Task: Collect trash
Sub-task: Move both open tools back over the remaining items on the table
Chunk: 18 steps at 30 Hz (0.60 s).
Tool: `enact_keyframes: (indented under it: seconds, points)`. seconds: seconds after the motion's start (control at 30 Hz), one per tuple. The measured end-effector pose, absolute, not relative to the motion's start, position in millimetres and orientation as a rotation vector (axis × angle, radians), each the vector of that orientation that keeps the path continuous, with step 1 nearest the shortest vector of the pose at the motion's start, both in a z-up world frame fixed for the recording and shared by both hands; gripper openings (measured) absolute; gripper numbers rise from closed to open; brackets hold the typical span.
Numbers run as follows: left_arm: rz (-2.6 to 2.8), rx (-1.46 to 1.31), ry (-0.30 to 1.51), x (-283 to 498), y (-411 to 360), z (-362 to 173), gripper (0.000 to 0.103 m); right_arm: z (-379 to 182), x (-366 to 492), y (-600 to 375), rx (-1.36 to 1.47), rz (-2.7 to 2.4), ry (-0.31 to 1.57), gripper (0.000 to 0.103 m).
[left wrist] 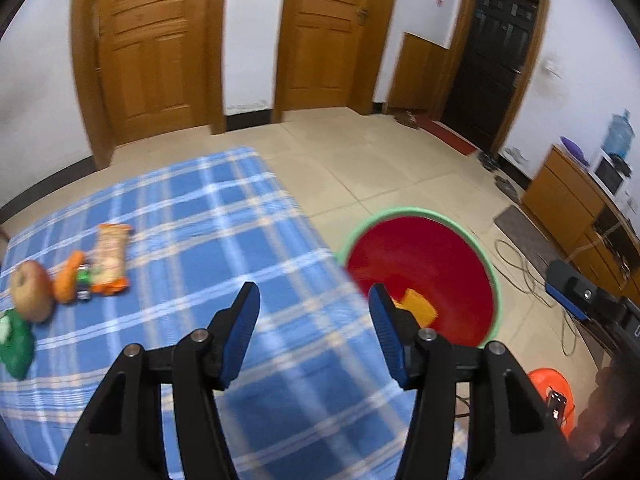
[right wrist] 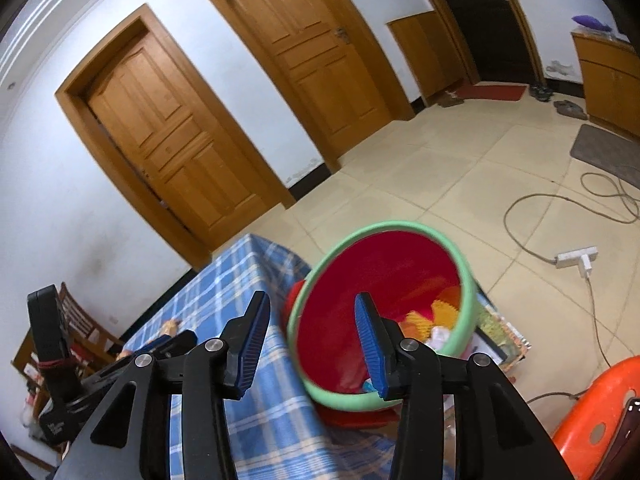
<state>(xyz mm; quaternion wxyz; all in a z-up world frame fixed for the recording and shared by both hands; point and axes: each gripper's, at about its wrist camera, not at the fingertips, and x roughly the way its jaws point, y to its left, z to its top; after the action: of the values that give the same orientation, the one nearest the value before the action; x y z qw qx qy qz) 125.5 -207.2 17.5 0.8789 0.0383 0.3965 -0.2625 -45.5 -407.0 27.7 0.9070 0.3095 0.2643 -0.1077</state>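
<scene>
A red bin with a green rim (left wrist: 424, 264) stands on the floor at the table's right edge; it also shows in the right wrist view (right wrist: 380, 280), with orange and white trash inside. My left gripper (left wrist: 314, 312) is open and empty above the table's right part. My right gripper (right wrist: 312, 320) is open and empty over the bin's left rim. On the blue plaid tablecloth (left wrist: 224, 240) at the left lie a snack wrapper (left wrist: 110, 258), an orange piece (left wrist: 68, 276), an apple (left wrist: 30, 296) and a green bag (left wrist: 14, 344).
Two wooden doors (left wrist: 148, 44) line the far wall. A cable (right wrist: 560, 208) and power strip (right wrist: 576, 258) lie on the tiled floor. An orange plastic stool (right wrist: 596, 420) is at the lower right. A wooden cabinet (left wrist: 572, 200) stands on the right.
</scene>
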Motion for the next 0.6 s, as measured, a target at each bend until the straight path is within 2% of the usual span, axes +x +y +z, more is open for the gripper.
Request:
enact_keyframes:
  seconds: [0.3, 0.6]
  points:
    - [-0.381, 0.055, 0.793, 149, -123, 34, 0.056, 45, -12, -365, 0.602, -0.121, 0.58, 0.045]
    - [-0.268, 0.028, 0.806, 172, -59, 23, 0.056, 66, 25, -315, 0.548, -0.021, 0.599, 0.045]
